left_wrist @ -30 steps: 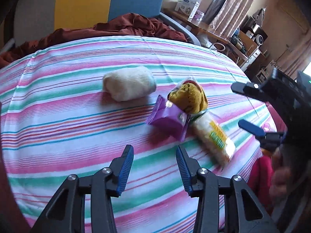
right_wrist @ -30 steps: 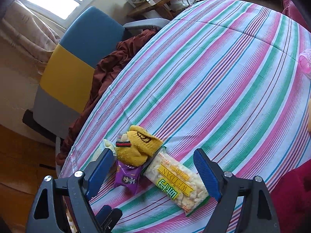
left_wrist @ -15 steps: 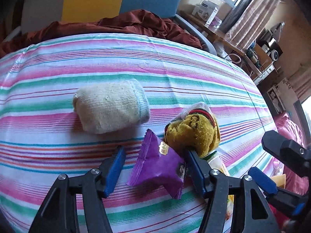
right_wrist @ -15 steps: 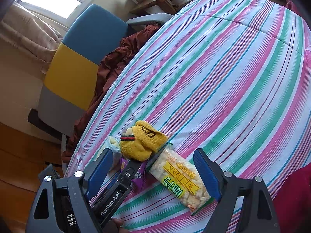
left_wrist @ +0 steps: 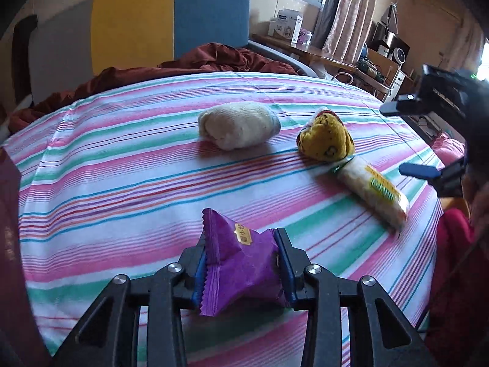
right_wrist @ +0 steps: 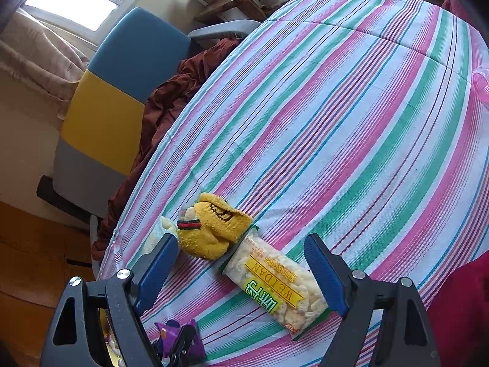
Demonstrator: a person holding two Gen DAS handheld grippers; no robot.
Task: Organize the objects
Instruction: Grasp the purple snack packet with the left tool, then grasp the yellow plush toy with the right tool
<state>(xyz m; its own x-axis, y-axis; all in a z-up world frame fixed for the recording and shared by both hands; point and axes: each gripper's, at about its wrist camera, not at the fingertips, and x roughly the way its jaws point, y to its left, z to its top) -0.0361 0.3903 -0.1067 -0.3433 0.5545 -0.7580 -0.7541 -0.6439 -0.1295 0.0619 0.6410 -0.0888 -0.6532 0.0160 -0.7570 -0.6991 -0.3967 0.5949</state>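
Observation:
My left gripper (left_wrist: 241, 244) holds a purple snack packet (left_wrist: 241, 275) just above the striped bedspread (left_wrist: 122, 168); its jaws are closing and the pads press the packet's sides. The packet also peeks out at the bottom of the right wrist view (right_wrist: 180, 339). Farther off lie a rolled white sock (left_wrist: 238, 128), a rolled yellow sock (left_wrist: 325, 142) and a long cracker packet (left_wrist: 373, 189). My right gripper (right_wrist: 241, 241) hovers open over the yellow sock (right_wrist: 214, 229) and cracker packet (right_wrist: 275, 287), touching neither. The white sock (right_wrist: 159, 235) is half hidden behind its left finger.
A blue, yellow and grey chair (left_wrist: 171, 24) stands behind the bed with a maroon cloth (left_wrist: 214, 58) heaped on it. A wooden desk with boxes (left_wrist: 290, 27) lies at the back right. A person's red sleeve (left_wrist: 452, 260) is at the right edge.
The left gripper went forward, opened around the purple packet, closed on it and drew it back from beside the yellow sock. The right gripper has stayed in place, open.

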